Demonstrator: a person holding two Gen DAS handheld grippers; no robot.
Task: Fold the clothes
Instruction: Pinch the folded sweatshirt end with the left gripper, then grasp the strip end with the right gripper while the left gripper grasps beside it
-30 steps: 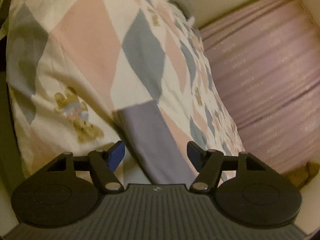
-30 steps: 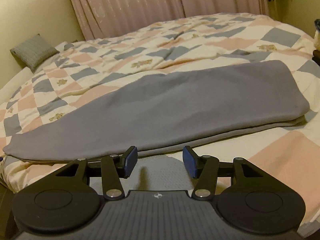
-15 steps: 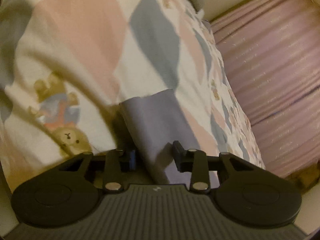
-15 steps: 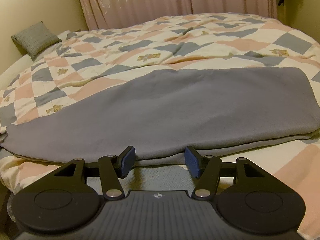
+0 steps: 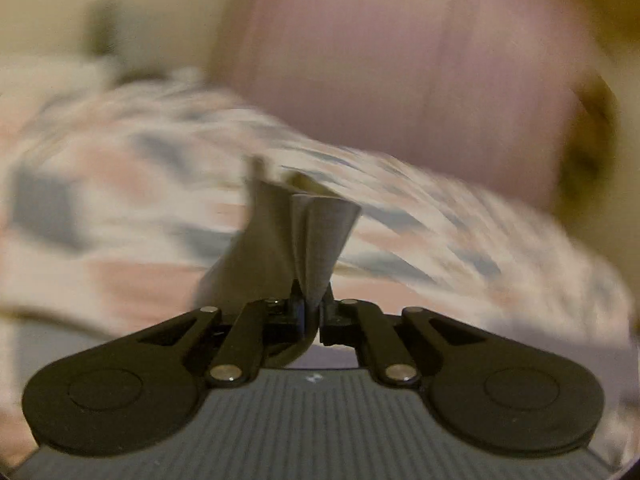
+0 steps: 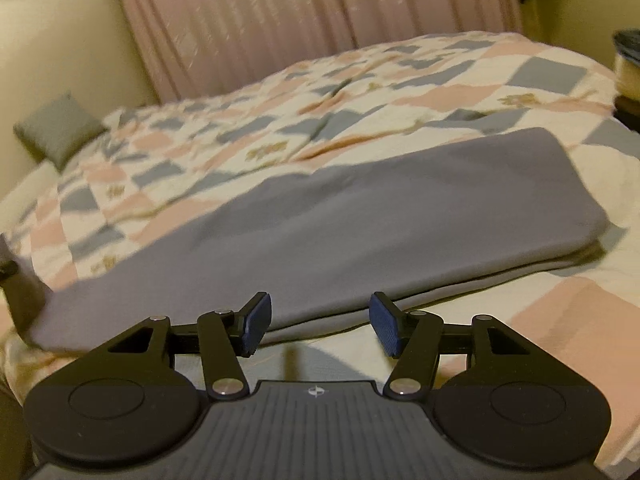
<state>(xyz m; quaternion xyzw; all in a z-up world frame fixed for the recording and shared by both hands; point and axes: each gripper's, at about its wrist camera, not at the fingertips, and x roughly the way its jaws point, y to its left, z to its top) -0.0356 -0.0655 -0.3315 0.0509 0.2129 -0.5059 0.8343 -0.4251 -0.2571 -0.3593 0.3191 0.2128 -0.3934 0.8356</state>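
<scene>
Pink pleated curtain fills the upper middle of the right wrist view, cream wall to its left; below it a bed under a patchwork quilt of pink, grey-blue and cream squares; small grey cushion at left edge against the wall. Long folded grey fabric garment lies flat across the quilt, running from lower left to right of centre, layered edge visible along its near side. Right gripper, black with blue pads, at bottom centre, jaws spread wide, holding nothing, just short of the garment's near edge. Left wrist view heavily motion-blurred; left gripper at bottom centre, jaws pressed together on a pinched end of the grey garment, which fans upward from the fingertips; blurred quilt and curtain behind.
</scene>
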